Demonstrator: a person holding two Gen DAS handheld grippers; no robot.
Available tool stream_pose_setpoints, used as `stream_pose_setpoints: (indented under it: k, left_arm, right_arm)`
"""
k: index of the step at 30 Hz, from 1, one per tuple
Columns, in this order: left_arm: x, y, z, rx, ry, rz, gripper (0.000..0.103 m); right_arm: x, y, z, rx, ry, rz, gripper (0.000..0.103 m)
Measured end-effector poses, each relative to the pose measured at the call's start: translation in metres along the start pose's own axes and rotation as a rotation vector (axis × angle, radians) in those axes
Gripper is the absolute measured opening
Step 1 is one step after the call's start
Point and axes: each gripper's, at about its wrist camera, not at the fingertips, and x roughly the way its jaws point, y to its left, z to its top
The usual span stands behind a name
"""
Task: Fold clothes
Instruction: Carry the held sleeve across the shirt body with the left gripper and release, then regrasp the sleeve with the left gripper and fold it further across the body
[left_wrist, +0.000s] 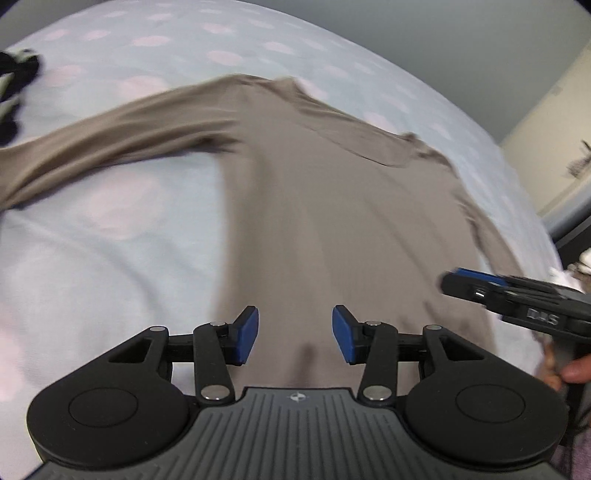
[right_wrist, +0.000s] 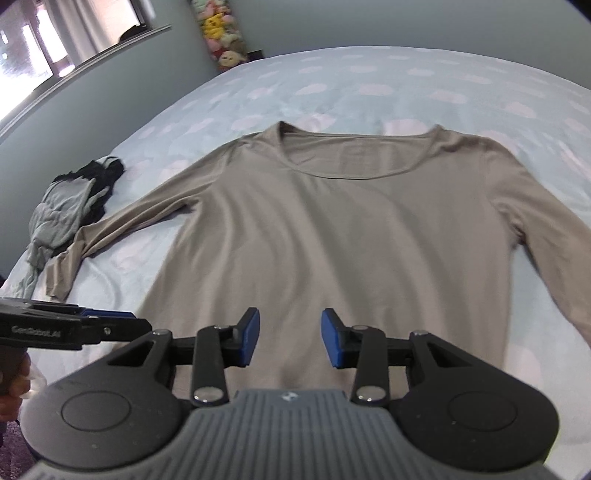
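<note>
Taupe long-sleeved shirt (right_wrist: 325, 236) lies flat on the bed (right_wrist: 369, 81), sleeves spread.

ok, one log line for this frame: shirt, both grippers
shirt: spread flat on bed, unfolded | left gripper: open, empty, above hem | right gripper: open, empty, above hem

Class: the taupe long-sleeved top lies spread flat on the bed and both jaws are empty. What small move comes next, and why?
Probably lower the left gripper onto the top's near hem: both grippers hover open over it, holding nothing, and no fold is made.
</note>
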Motion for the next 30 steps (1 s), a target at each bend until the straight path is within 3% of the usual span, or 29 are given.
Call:
stream_pose_setpoints:
  k: [3,8,12,19,24,26,28,30]
  left_arm:
    - [-0.014,0.029,0.004,-0.052,-0.034,0.089,0.042]
    - [-0.042,0.092,0.037,-0.130,-0.085,0.263,0.042]
    - [-0.056,0.124,0.056,-0.109,-0.075,0.386,0.046]
    - [-0.039,0.145,0.049,-0.042,0.052,0.434,0.047]
    - [-0.028,0.159,0.040,-0.031,0.066,0.437,0.047]
    - [-0.029,0.162,0.042,-0.022,0.063,0.441,0.037]
    - [-0.033,0.165,0.047,-0.020,0.064,0.451,0.008]
    - [-0.042,0.164,0.055,-0.019,0.053,0.452,0.004]
  right_arm:
    - [0.006,0.007,0.000,-0.003,0.007,0.016,0.041]
    - [0.012,0.013,-0.002,-0.011,0.024,0.028,0.041]
    - [0.011,0.009,-0.006,0.002,0.035,0.015,0.041]
    - [0.009,0.002,-0.012,0.020,0.047,-0.006,0.042]
    - [0.005,0.002,-0.012,0.018,0.039,-0.013,0.042]
    - [0.003,0.001,-0.012,0.019,0.036,-0.020,0.043]
    - [0.001,-0.001,-0.013,0.023,0.035,-0.025,0.043]
    - [-0.001,-0.003,-0.013,0.027,0.032,-0.026,0.043]
